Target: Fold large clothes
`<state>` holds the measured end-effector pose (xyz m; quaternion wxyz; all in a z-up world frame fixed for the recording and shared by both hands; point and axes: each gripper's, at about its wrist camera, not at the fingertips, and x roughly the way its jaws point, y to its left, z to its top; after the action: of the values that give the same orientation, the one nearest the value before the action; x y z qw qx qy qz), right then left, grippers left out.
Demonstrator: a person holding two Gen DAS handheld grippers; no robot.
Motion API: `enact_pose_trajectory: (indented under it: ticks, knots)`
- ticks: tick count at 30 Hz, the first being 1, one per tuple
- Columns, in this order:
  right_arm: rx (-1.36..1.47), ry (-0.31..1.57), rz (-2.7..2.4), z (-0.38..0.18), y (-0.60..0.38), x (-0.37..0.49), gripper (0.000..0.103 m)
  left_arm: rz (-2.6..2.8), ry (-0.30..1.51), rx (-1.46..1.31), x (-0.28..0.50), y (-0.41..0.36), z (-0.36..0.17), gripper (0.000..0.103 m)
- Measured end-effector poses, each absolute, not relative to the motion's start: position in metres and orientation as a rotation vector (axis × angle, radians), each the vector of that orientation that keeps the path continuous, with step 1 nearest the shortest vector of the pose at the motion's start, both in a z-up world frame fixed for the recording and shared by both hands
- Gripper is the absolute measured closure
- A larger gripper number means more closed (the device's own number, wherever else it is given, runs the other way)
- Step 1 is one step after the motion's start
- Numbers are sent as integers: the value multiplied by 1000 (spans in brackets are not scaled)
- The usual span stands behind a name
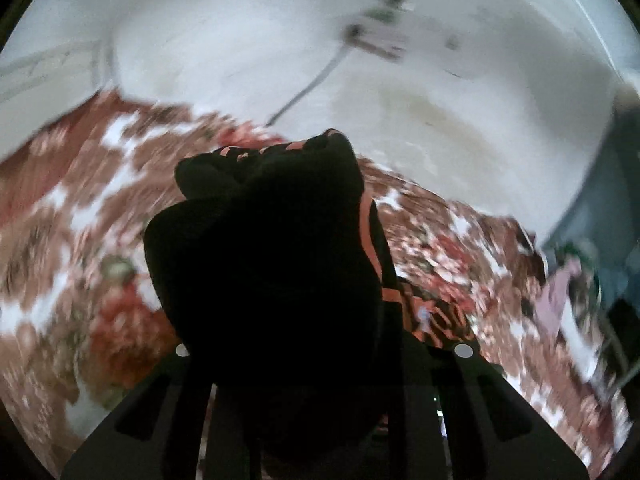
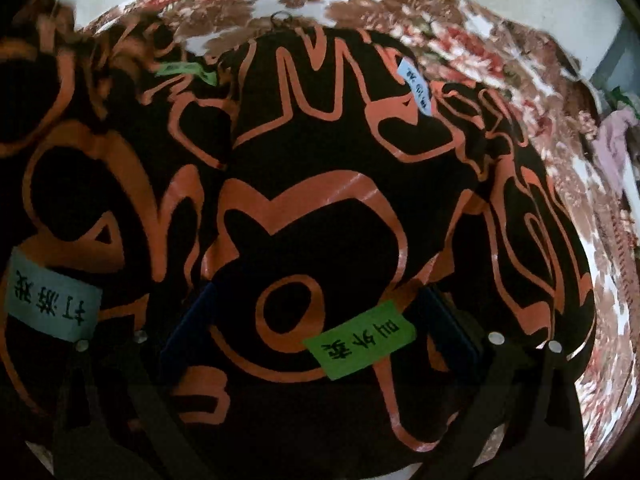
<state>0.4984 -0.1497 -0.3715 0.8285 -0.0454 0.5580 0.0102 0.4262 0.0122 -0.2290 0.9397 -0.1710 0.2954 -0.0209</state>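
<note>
The garment is black with orange line print and sewn-on colour labels. In the right wrist view it (image 2: 320, 184) lies spread over the floral bedspread (image 2: 500, 40) and fills most of the frame. My right gripper (image 2: 316, 320) stands open on it, with its blue fingers (image 2: 192, 320) wide apart on the cloth and a green label (image 2: 360, 340) between them. In the left wrist view my left gripper (image 1: 296, 360) is shut on a bunched fold of the garment (image 1: 280, 248), lifted above the bedspread (image 1: 80, 200). The bunch hides its fingertips.
A white wall (image 1: 440, 100) with a blurred fixture and cable (image 1: 372, 28) stands behind the bed. A pink cloth (image 1: 556, 296) and grey furniture (image 1: 608, 200) lie at the right edge. The bed's far edge (image 2: 160, 4) curves along the top of the right wrist view.
</note>
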Motion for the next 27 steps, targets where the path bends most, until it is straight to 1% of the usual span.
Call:
enact_pose_trajectory:
  ticks: [3,5,8,10,12,16,19,21,24,27]
  knots:
    - [31,1243,158,-359,-179,506,5,-70,584,-275,431,-24,-203,86]
    - [104,1238,218,-344,-202,504,6,-85,579,-236,437,-50,-187,86]
    - [138,1138,188,-307,-254,489,5,-106,590,-153,448,-94,-177,86]
    - [138,1094,132,-293,-294,481,5,-118,611,-72,454,-127,-178,86]
    - [153,1091,65,-295,-335,476,5,-130,649,37,461,-167,-190,86]
    - [221,1161,-45,-325,-413,469,5,-145,757,294,472,-242,-240,86]
    - [269,1195,-122,-344,-464,458,5,-166,860,552,468,-299,-309,86]
    - [290,1206,-149,-351,-488,450,5,-173,858,685,456,-320,-339,86]
    - [283,1212,-146,-354,-509,447,5,-172,825,794,439,-333,-352,86]
    - [334,1184,-34,-342,-514,460,5,-162,796,885,423,-341,-355,86]
